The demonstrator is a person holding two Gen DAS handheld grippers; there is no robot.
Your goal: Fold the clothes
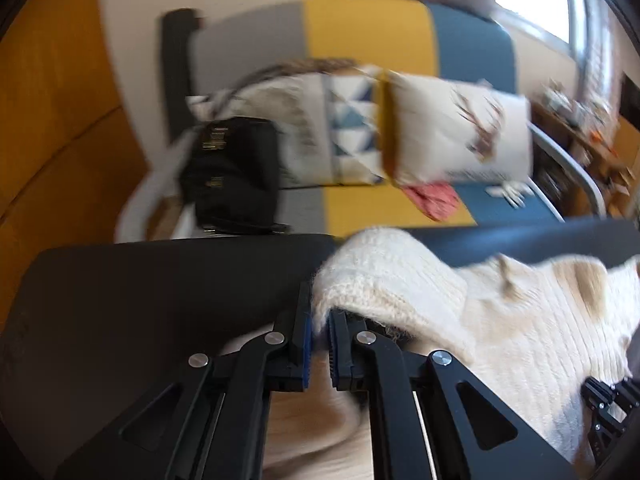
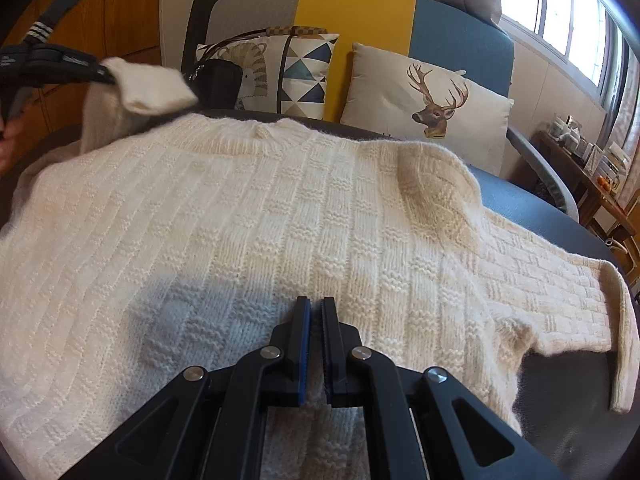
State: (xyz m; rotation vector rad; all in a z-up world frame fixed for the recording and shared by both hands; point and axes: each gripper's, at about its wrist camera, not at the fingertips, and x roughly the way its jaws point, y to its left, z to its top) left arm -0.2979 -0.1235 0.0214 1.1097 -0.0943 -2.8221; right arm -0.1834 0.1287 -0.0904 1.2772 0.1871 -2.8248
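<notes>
Blurring smears the whole left wrist view, so the cushions and black bag on the sofa [image 1: 360, 32] are hard to read. A cream sweater [image 2: 240, 220] lies spread over the dark table [image 1: 140, 280], filling the middle of the right view. The left gripper [image 1: 319, 328] is clenched on a sleeve cuff [image 2: 152, 84], raised at upper left. The right gripper [image 2: 316, 320] is nearly closed, pinching the sweater's knit at lower centre.

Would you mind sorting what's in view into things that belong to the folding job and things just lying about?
Job: cream knit sweater; its sleeve cuff held up by the left gripper; right gripper on the hem.

Lying about: deer cushion; triangle cushion; black bag; sofa.
</notes>
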